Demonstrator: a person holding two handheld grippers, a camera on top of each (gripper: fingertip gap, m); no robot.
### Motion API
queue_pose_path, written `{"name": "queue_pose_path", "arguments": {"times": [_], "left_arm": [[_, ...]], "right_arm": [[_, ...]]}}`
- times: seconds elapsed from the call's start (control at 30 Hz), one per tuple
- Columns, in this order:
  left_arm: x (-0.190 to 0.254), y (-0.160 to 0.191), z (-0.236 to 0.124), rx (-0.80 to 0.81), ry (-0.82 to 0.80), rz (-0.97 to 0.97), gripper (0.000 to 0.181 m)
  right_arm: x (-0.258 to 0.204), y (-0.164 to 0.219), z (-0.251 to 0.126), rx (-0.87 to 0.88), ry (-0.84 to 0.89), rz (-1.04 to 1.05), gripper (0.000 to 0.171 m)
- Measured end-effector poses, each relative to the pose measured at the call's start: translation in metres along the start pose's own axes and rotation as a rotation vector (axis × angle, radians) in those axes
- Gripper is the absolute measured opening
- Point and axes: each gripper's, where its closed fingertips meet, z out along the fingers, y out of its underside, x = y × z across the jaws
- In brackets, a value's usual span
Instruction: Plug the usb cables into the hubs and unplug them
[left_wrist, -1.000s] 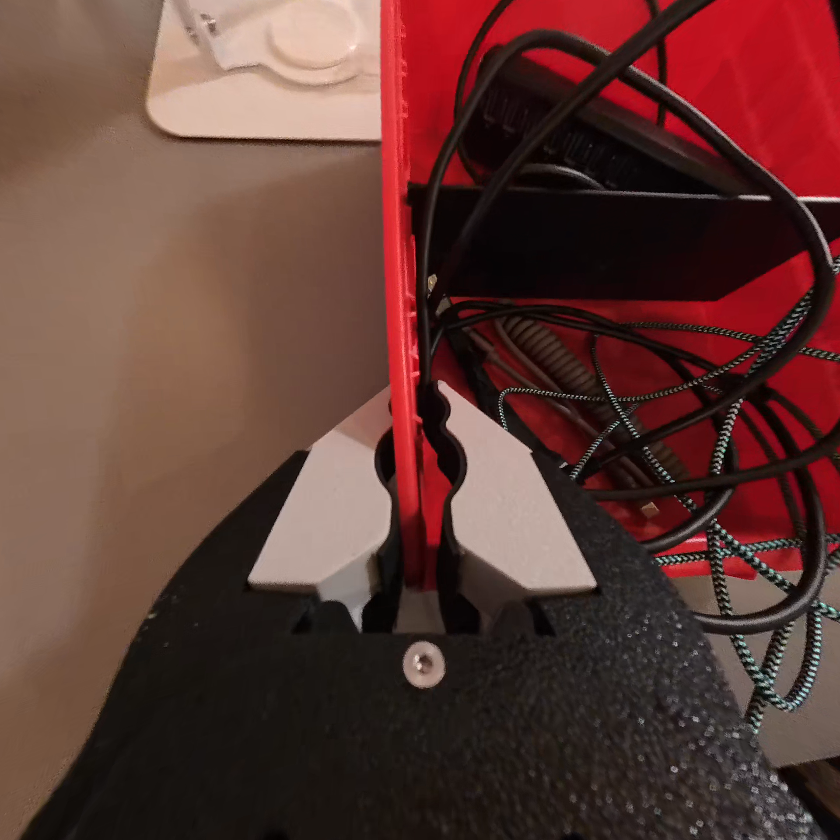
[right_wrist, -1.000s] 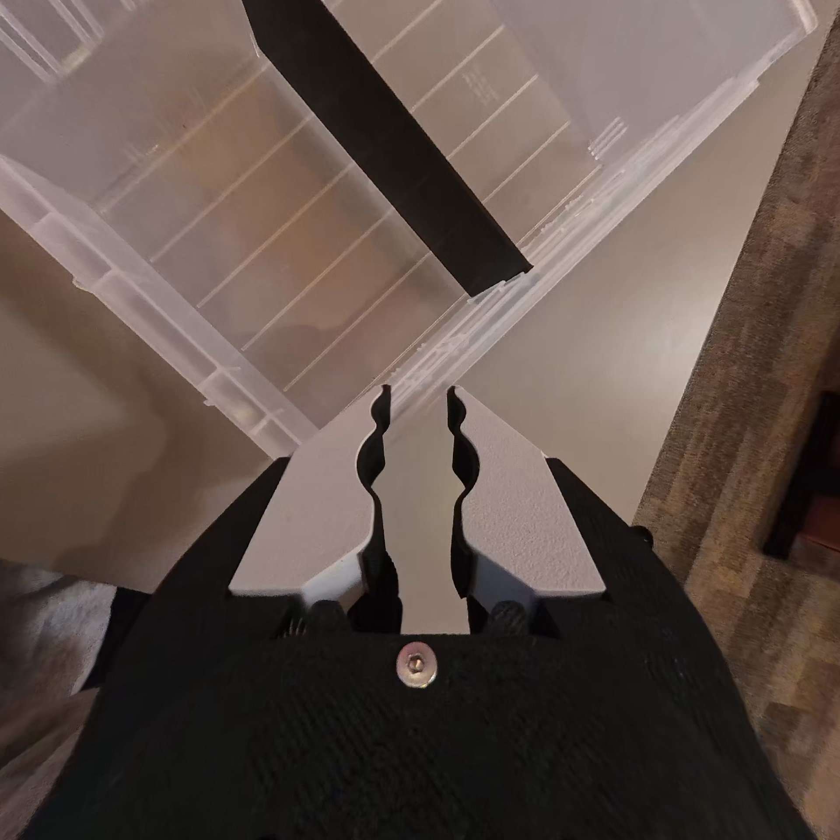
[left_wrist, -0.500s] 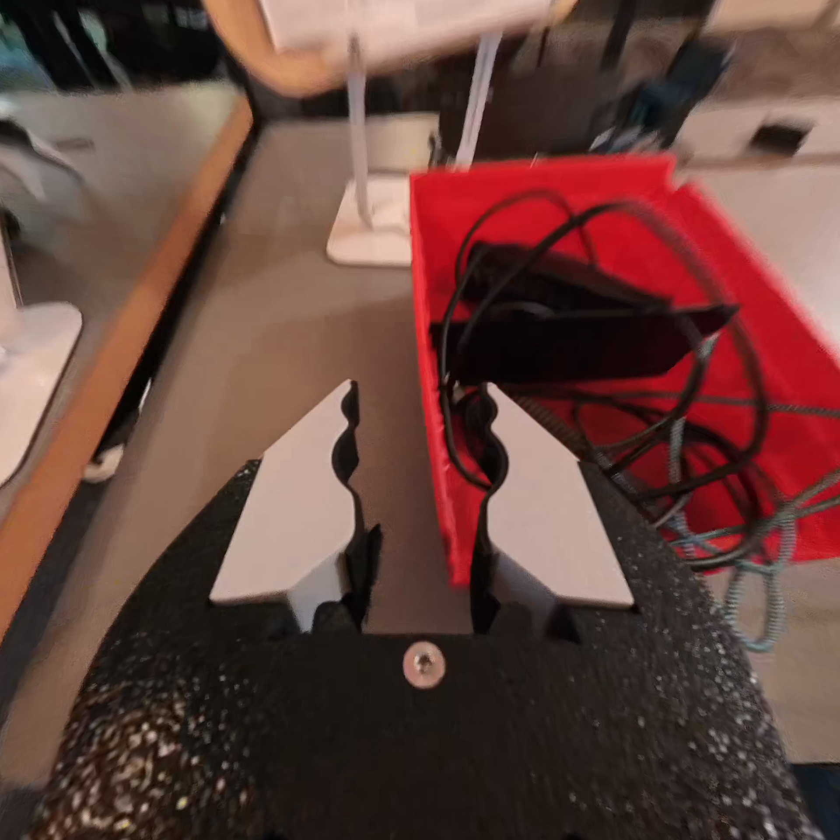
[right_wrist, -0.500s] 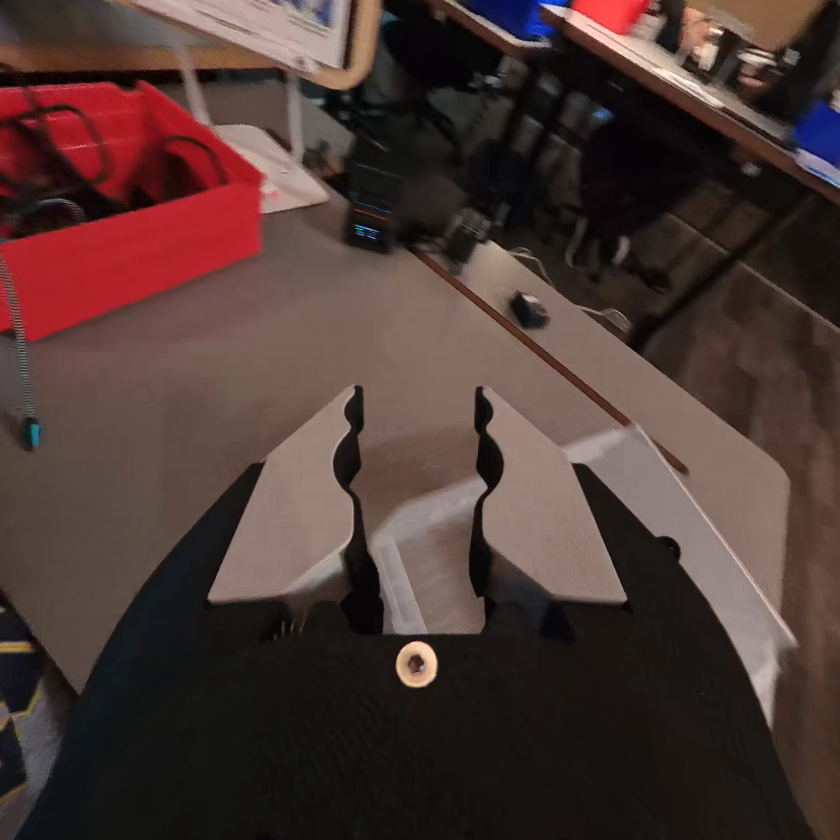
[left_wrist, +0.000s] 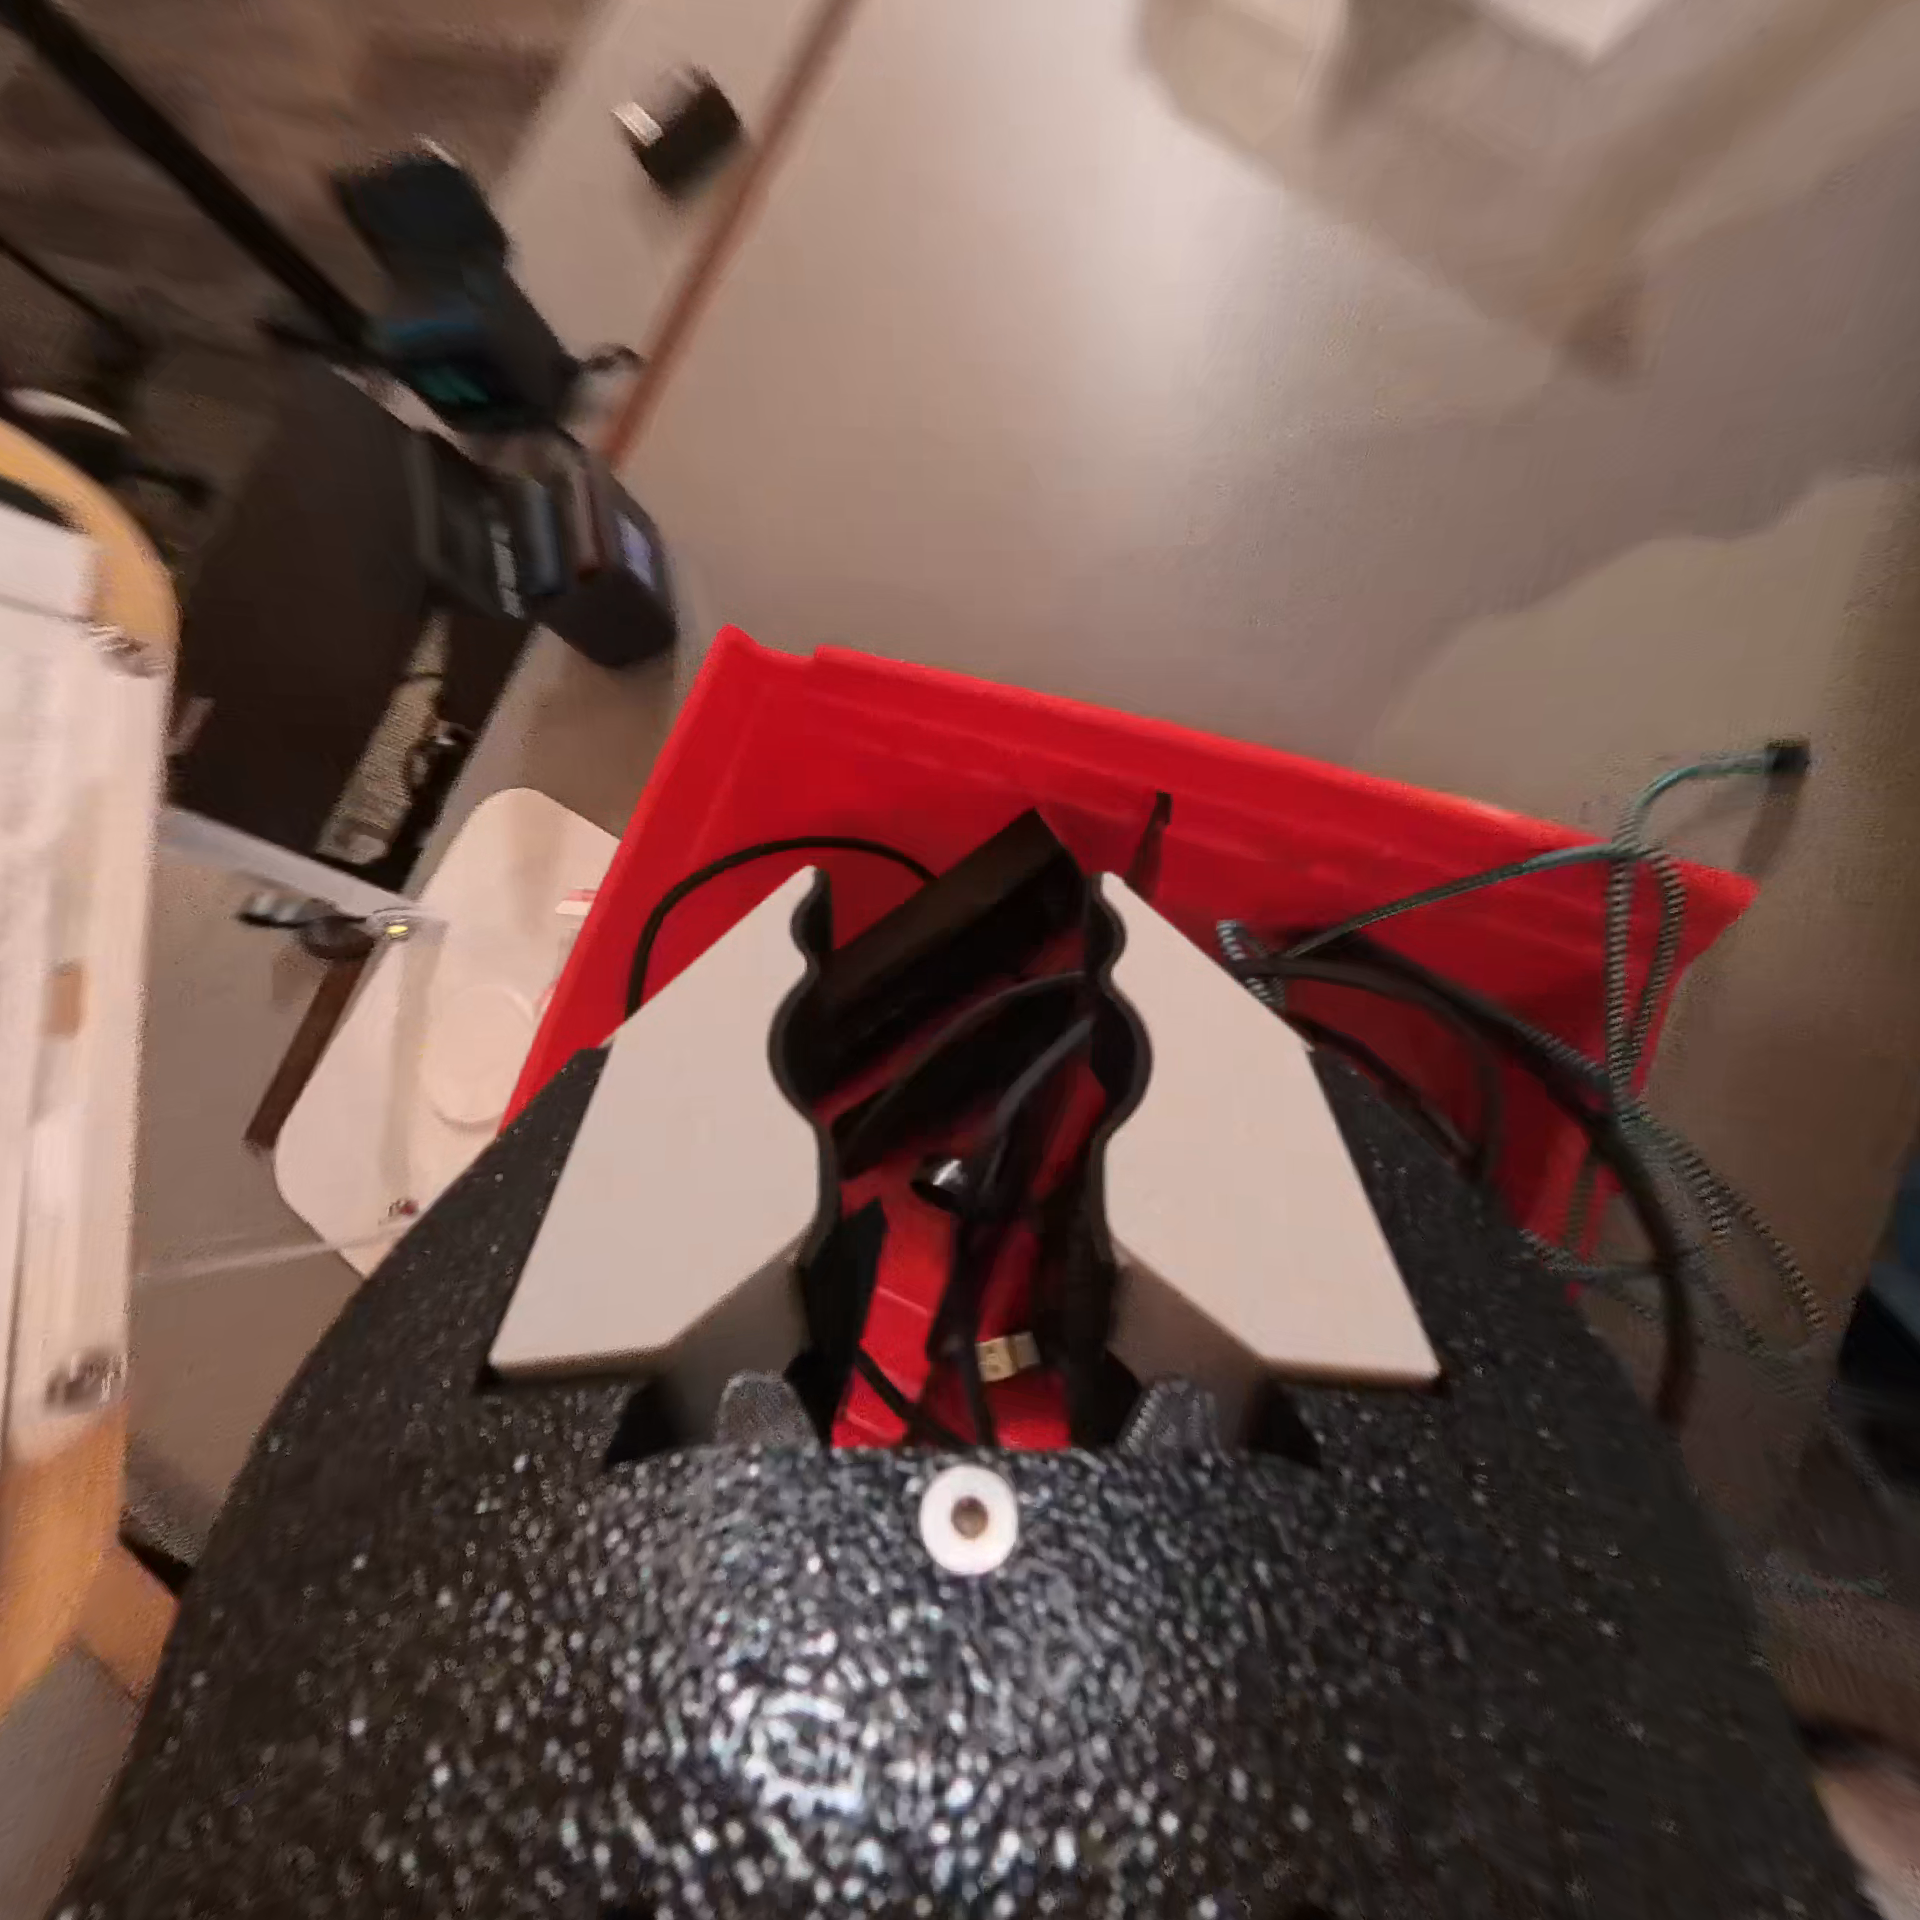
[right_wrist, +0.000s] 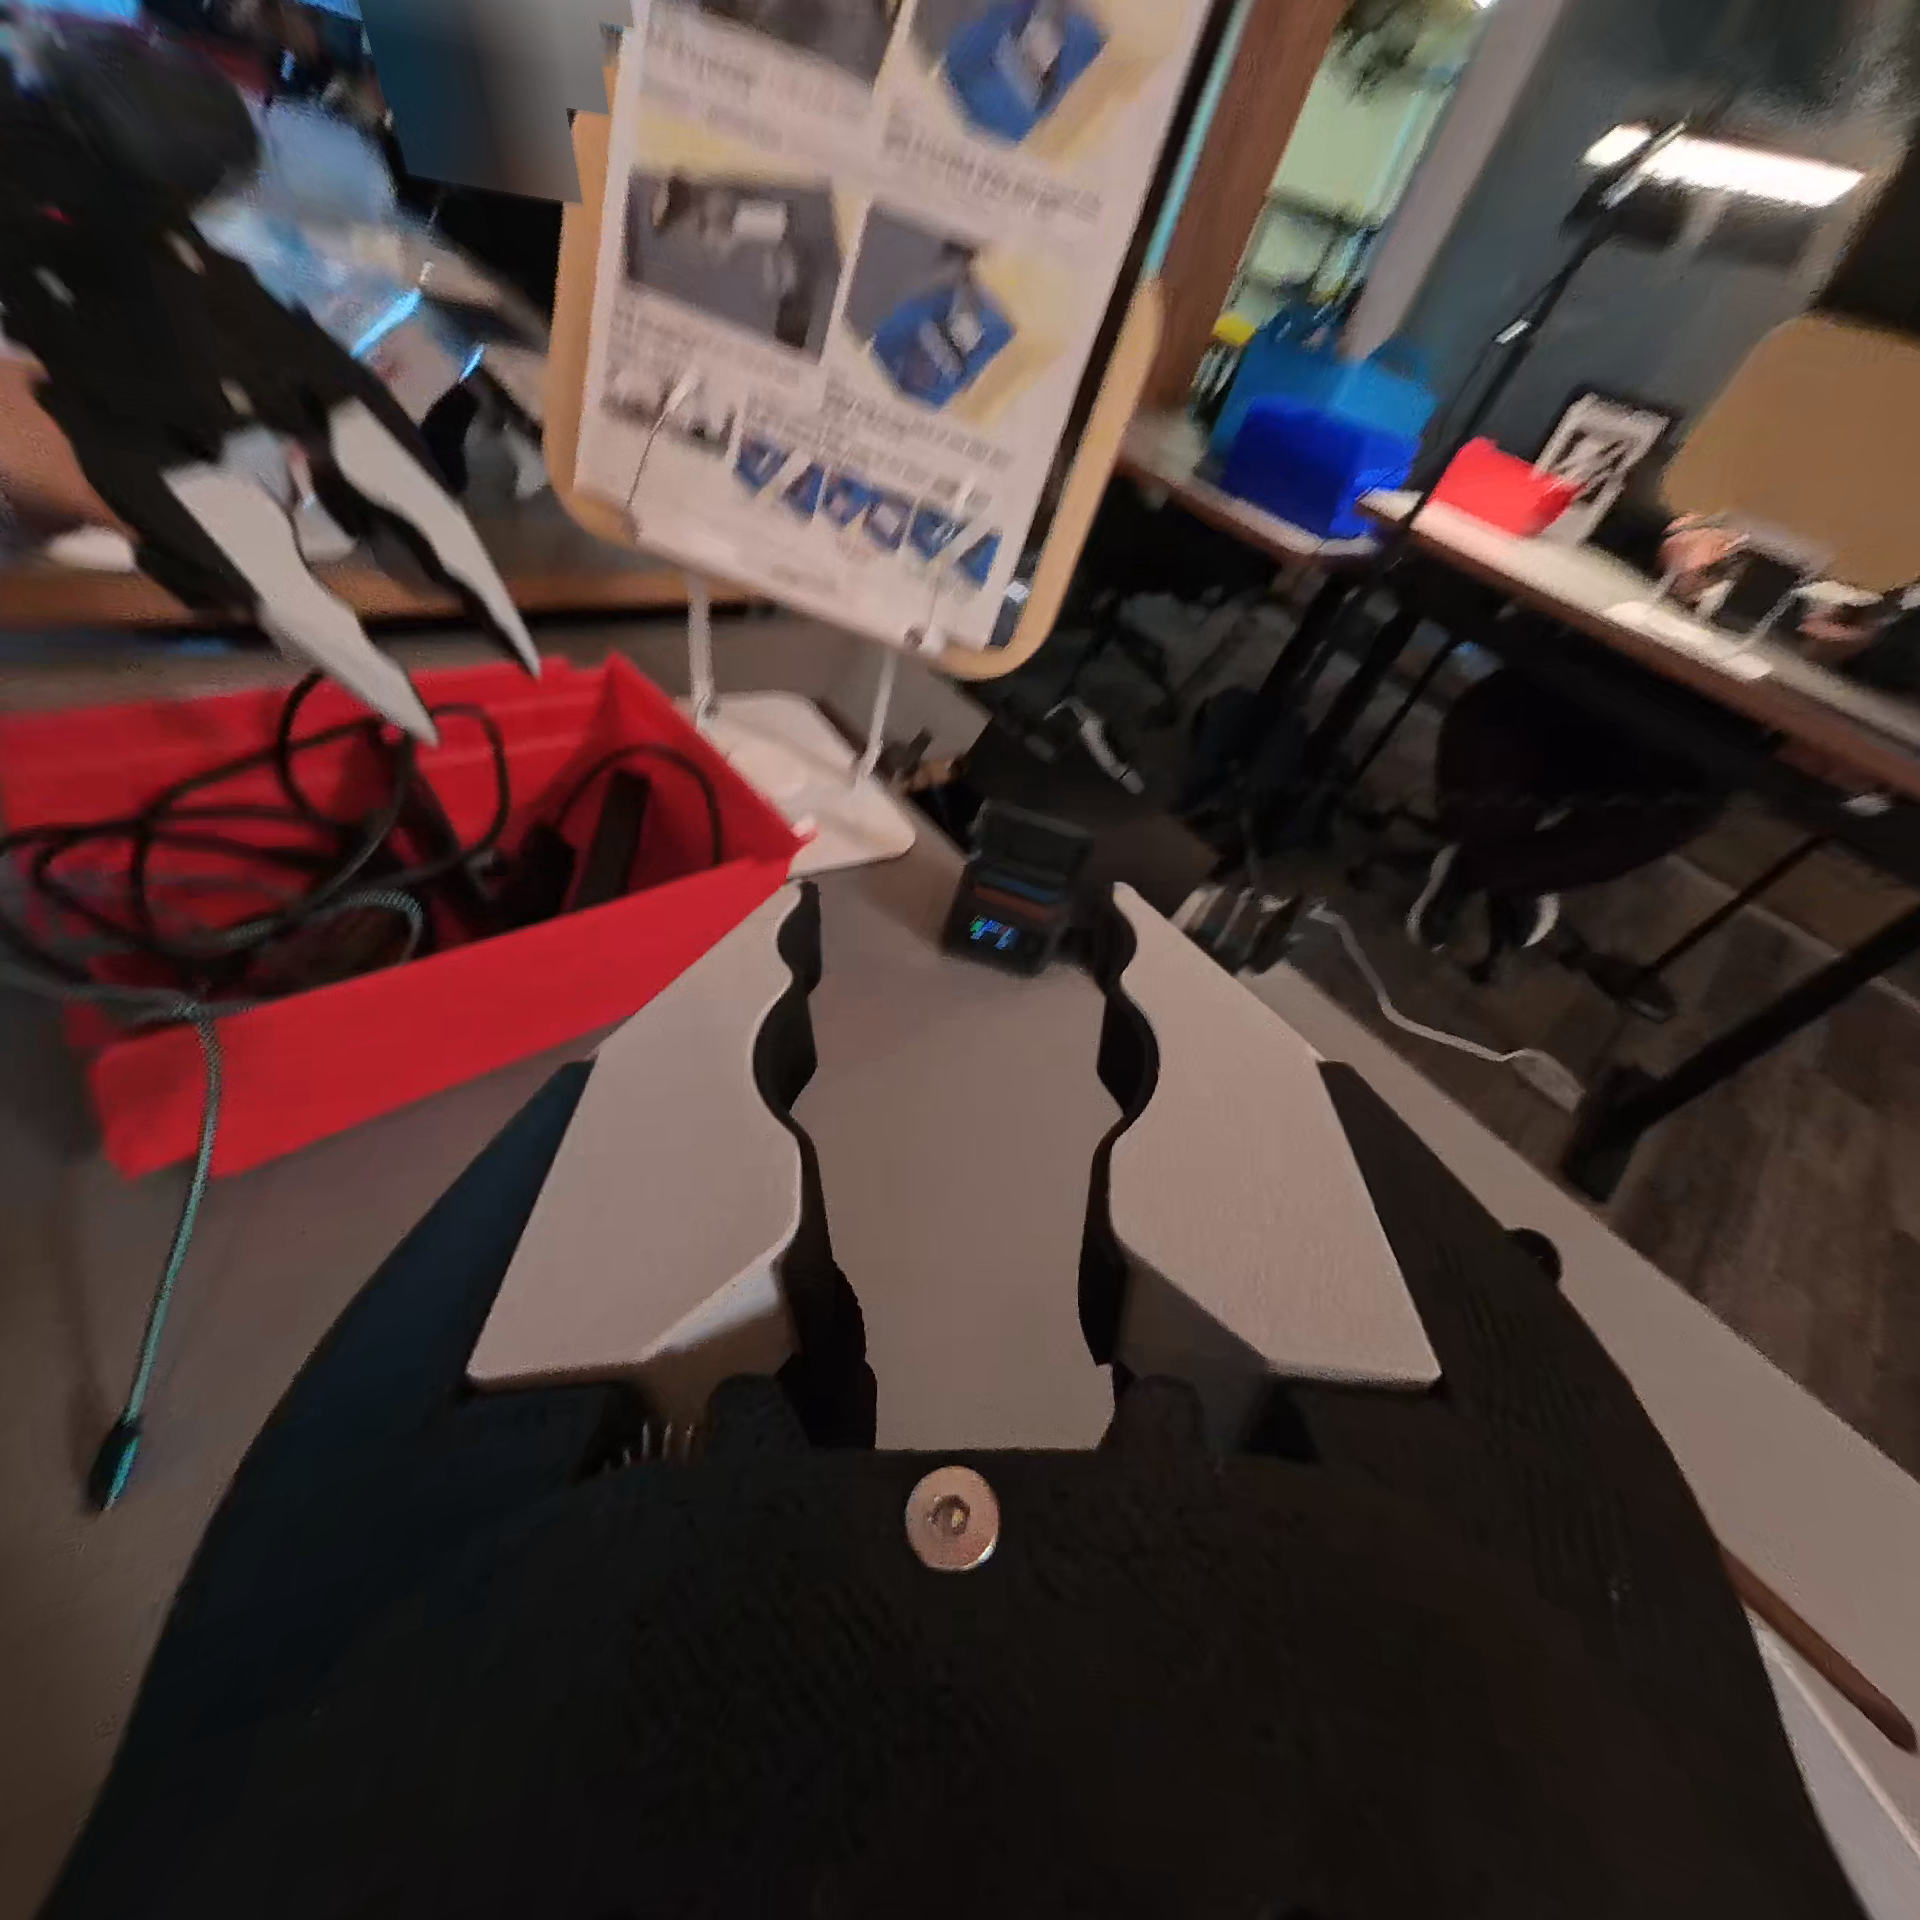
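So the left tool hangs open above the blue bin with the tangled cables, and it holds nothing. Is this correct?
Not quite: the bin is red, not blue. The right wrist view shows it plainly, with the left tool hanging open above the tangled cables and holding nothing. The left wrist view shows the same red bin between its open jaws.

Grey table (right_wrist: 956, 1195), red bin (right_wrist: 416, 1018), white stand base (right_wrist: 831, 790)
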Motion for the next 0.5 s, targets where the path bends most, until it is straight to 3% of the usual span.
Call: {"name": "queue_pose_path", "arguments": {"times": [0.17,0.3,0.5], "left_arm": [[-0.012,0.029,0.059,-0.307,0.282,0.107,0.051],[-0.011,0.071,0.088,-0.566,0.401,0.201,0.052],[-0.003,0.090,0.104,-0.699,0.510,0.246,0.055]], "right_arm": [[0.040,-0.015,-0.033,0.139,0.137,0.020,0.050],[0.068,-0.018,-0.060,0.217,0.200,0.065,0.049],[0.100,-0.009,-0.082,0.280,0.234,0.199,0.049]]}}
